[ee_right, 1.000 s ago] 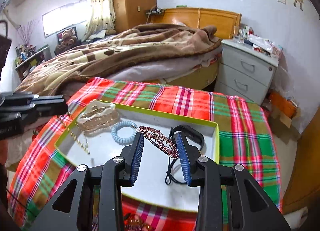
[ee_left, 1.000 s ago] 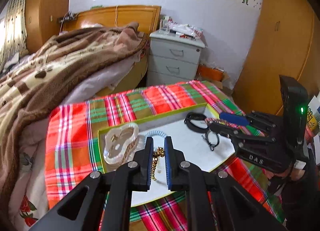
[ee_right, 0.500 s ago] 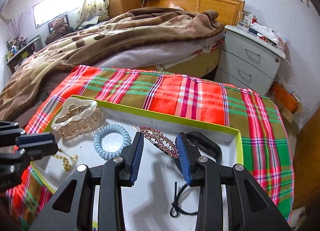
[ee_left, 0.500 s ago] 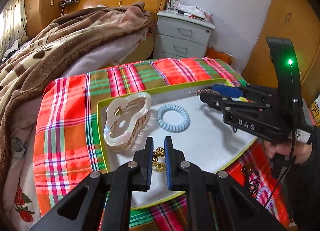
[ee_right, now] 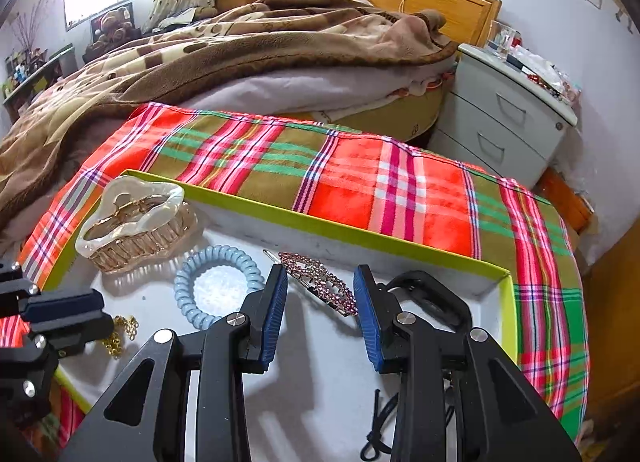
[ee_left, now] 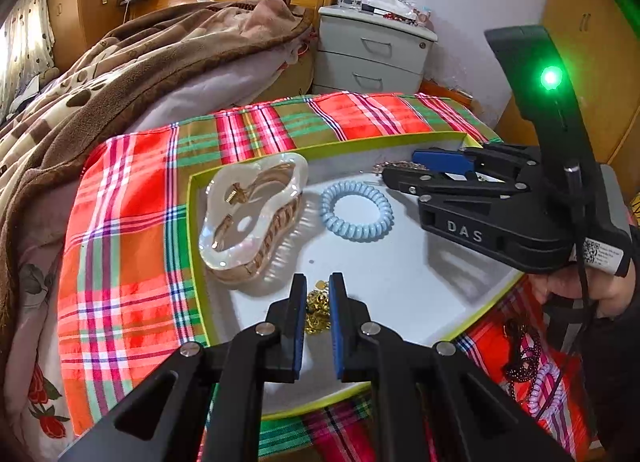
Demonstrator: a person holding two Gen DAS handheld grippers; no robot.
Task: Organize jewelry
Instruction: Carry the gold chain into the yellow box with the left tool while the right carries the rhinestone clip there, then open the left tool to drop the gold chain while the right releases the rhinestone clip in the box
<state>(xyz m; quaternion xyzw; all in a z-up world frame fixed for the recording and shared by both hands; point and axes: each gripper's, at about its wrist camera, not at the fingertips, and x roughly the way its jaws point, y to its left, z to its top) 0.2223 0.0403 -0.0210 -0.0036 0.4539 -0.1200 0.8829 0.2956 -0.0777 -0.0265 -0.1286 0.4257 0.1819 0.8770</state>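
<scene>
Plaid cloth (ee_right: 360,182), green-rimmed tray (ee_right: 340,232), bed (ee_right: 240,46)

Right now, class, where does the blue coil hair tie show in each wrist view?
Left wrist: the hair tie lies mid-frame in the tray, right of the clear claw clip.
Right wrist: the hair tie lies lower left of centre, beside the left finger.
Shared landmark: the claw clip.
</scene>
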